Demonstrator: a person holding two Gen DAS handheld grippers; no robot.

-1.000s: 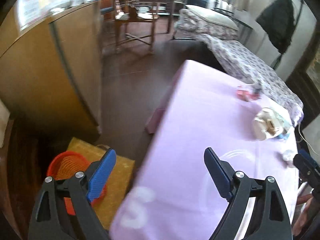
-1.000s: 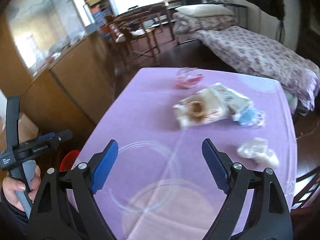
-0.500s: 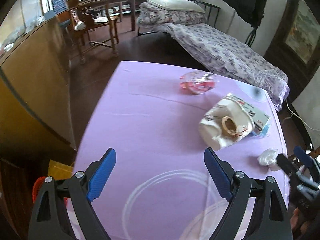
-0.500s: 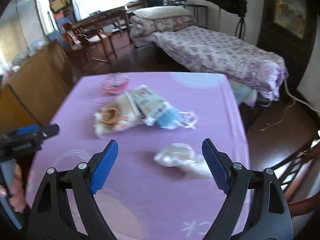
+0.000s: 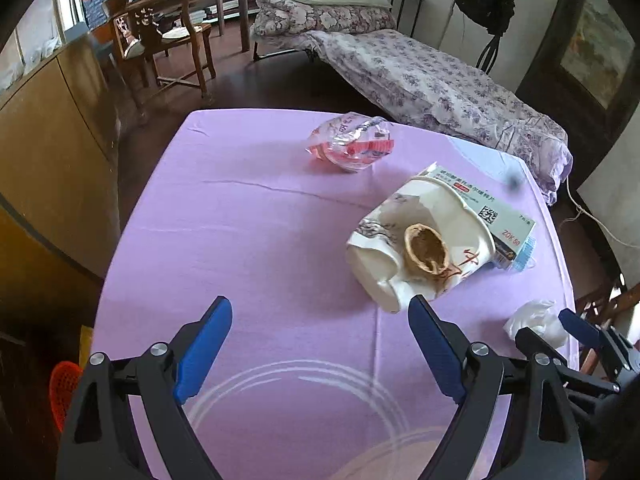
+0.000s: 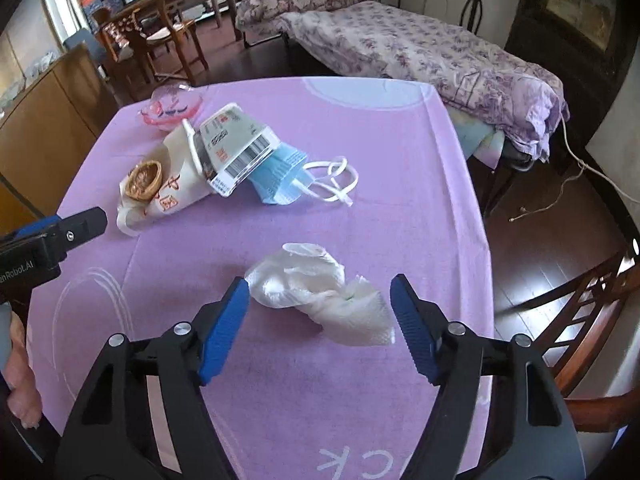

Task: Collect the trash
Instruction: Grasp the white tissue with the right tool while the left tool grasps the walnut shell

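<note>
A crumpled white tissue (image 6: 320, 292) lies near the table's front right edge, between the fingers of my right gripper (image 6: 319, 284). The jaws are closing and the blue pads stand at the tissue's two ends without squeezing it. Farther back lie a crushed paper cup (image 5: 420, 248) with a walnut shell (image 5: 426, 250) on it, a medicine box (image 6: 236, 144), a blue face mask (image 6: 280, 176) and a clear red-printed wrapper (image 5: 348, 144). My left gripper (image 5: 320, 304) hangs open over bare cloth just left of the cup, holding nothing.
The table (image 5: 248, 220) wears a purple cloth. An orange basket (image 5: 64, 392) sits on the floor at its left, beside a wooden cabinet (image 5: 48, 152). A wooden chair (image 6: 580, 320) stands close at the right, a bed (image 5: 440, 80) behind.
The left view swung from the floor and basket onto the table. My right gripper came forward and down over the tissue, and its jaws have narrowed around it.
</note>
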